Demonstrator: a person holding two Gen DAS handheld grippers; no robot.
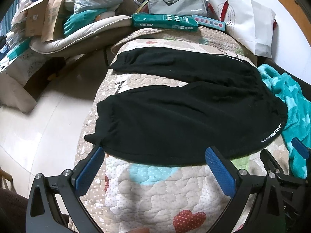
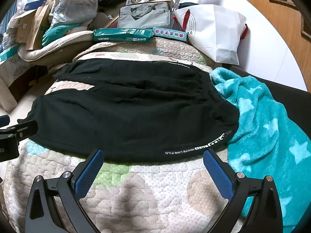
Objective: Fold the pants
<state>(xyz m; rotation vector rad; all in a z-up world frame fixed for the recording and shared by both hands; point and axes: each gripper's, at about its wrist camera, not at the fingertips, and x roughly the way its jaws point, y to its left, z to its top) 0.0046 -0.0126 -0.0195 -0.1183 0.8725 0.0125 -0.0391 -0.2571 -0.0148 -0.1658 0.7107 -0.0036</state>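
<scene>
Black pants (image 1: 175,120) lie spread flat on a quilted pad (image 1: 155,190), legs pointing left and waistband to the right; they also show in the right wrist view (image 2: 126,120). A white printed stripe (image 2: 196,148) runs along the near side seam. My left gripper (image 1: 155,155) is open and empty, fingertips at the near edge of the near leg. My right gripper (image 2: 153,156) is open and empty, fingertips at the near edge by the waist. The right gripper also shows at the right of the left wrist view (image 1: 281,155).
A teal star blanket (image 2: 268,136) lies right of the waistband. A green box (image 2: 122,35), a grey bag (image 2: 145,17) and a white paper bag (image 2: 215,33) stand behind the pad. Piled boxes and cushions (image 1: 58,29) are at far left, with floor (image 1: 38,126) below.
</scene>
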